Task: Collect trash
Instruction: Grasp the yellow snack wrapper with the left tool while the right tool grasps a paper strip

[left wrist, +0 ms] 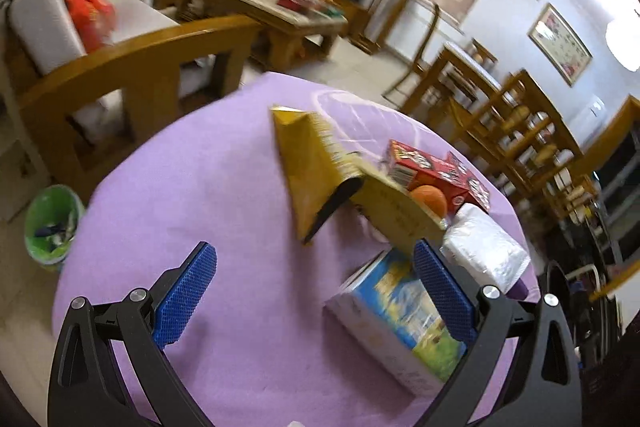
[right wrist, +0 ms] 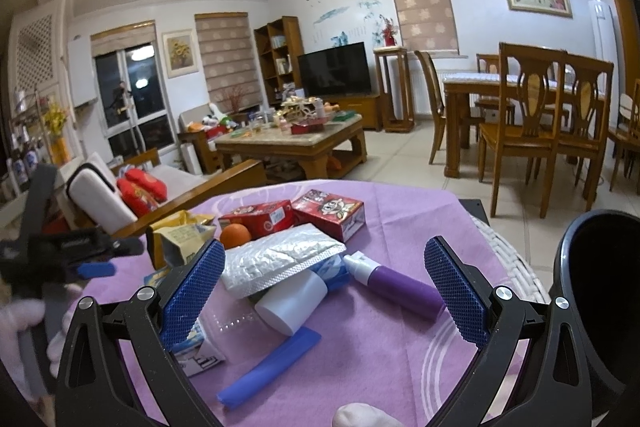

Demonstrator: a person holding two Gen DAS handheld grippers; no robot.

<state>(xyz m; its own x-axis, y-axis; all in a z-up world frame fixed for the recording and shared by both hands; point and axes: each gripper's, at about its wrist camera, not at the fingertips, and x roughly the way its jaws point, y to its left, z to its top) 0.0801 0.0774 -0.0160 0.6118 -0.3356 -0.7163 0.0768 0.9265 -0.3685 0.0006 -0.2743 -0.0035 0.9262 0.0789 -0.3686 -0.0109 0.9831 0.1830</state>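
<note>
Left wrist view: left gripper jaws spread wide, empty, above the counter; yellow snack bag lies ahead. Right gripper jaws likewise wide, empty; purple bottle between them.

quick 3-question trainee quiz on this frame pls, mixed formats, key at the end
1. True or false: the left gripper is shut on the yellow bag.
2. What lies directly beside the orange on the purple tablecloth? A) a red box B) a mug C) a book
3. Fill in: the green bin stands on the ____, off the table's edge.

Key
1. False: both the left gripper and the right gripper are open and hold nothing.
2. A: the red box is next to it.
3. floor
</note>
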